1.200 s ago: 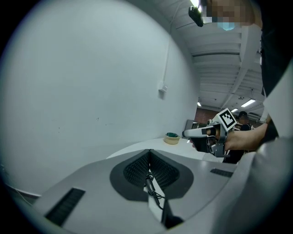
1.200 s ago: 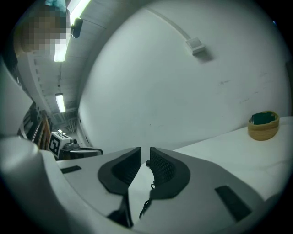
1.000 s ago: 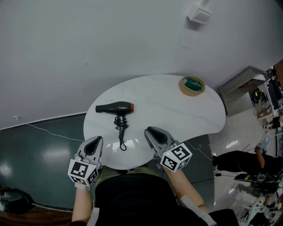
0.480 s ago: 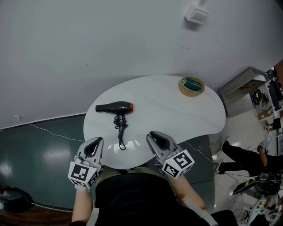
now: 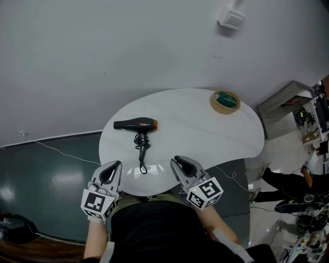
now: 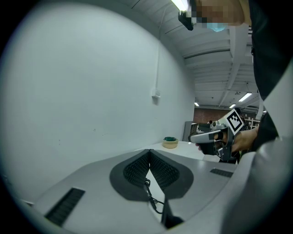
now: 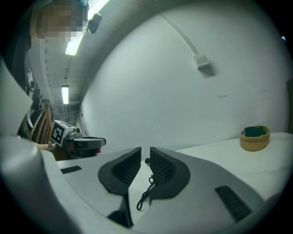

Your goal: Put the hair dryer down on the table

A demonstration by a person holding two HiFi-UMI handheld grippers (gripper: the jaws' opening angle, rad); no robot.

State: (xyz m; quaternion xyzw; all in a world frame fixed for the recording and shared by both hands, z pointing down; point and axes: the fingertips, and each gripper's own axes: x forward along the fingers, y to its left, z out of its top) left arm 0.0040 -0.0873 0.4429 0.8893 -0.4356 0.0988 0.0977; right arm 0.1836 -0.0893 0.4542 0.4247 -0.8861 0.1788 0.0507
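The black hair dryer (image 5: 134, 124) with an orange rear end lies on its side on the white round table (image 5: 226, 134), left of the middle. Its coiled cord (image 5: 142, 154) trails toward the near edge and shows between the jaws in both gripper views (image 6: 153, 197) (image 7: 146, 191). My left gripper (image 5: 109, 172) (image 6: 149, 151) hovers at the near table edge, left of the cord, shut and holding nothing. My right gripper (image 5: 183, 165) (image 7: 145, 150) sits on the other side of the cord, also shut and holding nothing. Neither touches the dryer.
A tan bowl-like ring with a green inside (image 5: 224, 101) (image 7: 254, 138) stands at the table's far right. A grey wall with a white box (image 5: 231, 15) rises behind. A thin cable (image 5: 56, 153) runs over the dark floor at left; clutter and a person fill the right edge.
The right gripper has drawn back a little toward the person's body. The hair dryer and its cord lie where they were; the left gripper has barely shifted.
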